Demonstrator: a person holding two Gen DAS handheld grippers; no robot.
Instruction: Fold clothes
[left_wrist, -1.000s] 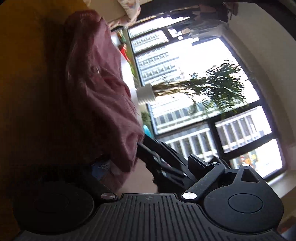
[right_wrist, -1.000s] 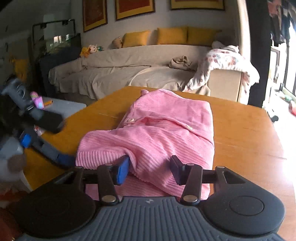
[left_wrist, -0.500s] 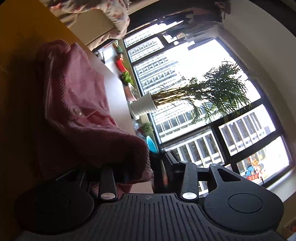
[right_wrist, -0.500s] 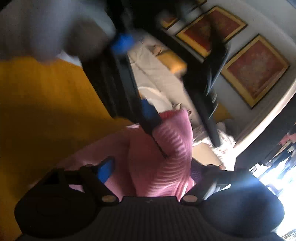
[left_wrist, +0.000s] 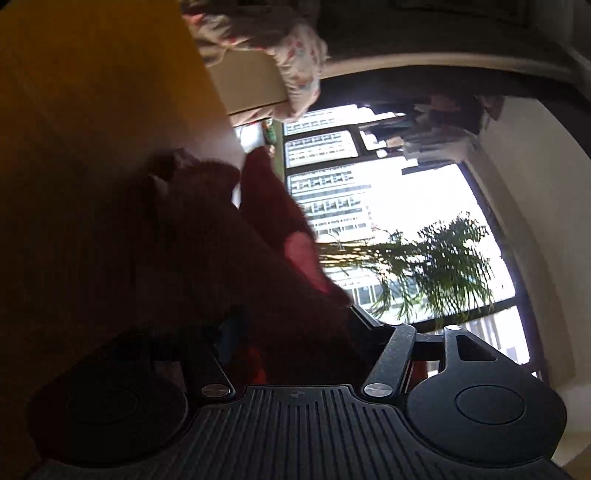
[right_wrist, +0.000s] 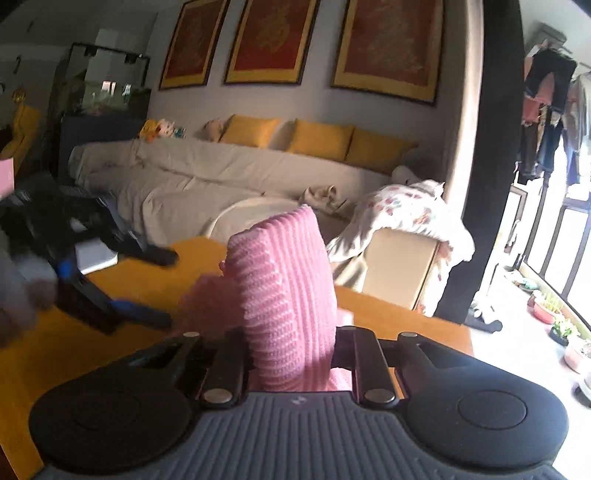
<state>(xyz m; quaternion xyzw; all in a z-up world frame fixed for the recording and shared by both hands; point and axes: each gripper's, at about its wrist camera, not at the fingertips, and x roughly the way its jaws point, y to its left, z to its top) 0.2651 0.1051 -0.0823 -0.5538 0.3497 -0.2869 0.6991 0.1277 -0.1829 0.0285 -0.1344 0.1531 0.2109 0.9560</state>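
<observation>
The pink knitted sweater (right_wrist: 288, 295) is folded into a thick bundle that stands up between the fingers of my right gripper (right_wrist: 290, 347), which is shut on it above the orange table (right_wrist: 406, 328). In the left wrist view the sweater (left_wrist: 236, 258) looks dark red against the window light and fills the space between the fingers of my left gripper (left_wrist: 295, 332). Whether those fingers press on it is unclear. The left gripper (right_wrist: 144, 314) also shows in the right wrist view, at the sweater's left side.
A grey sofa (right_wrist: 221, 173) with yellow cushions stands behind the table. A floral blanket (right_wrist: 413, 210) hangs over its end. Large windows (left_wrist: 388, 206) and a potted plant (left_wrist: 443, 258) are on the right. Pots (right_wrist: 554, 314) stand on the floor.
The sweater lay flat on the table a second ago. Now my right gripper has closed on it and lifted it into an upright bundle. The left gripper moved in against it.
</observation>
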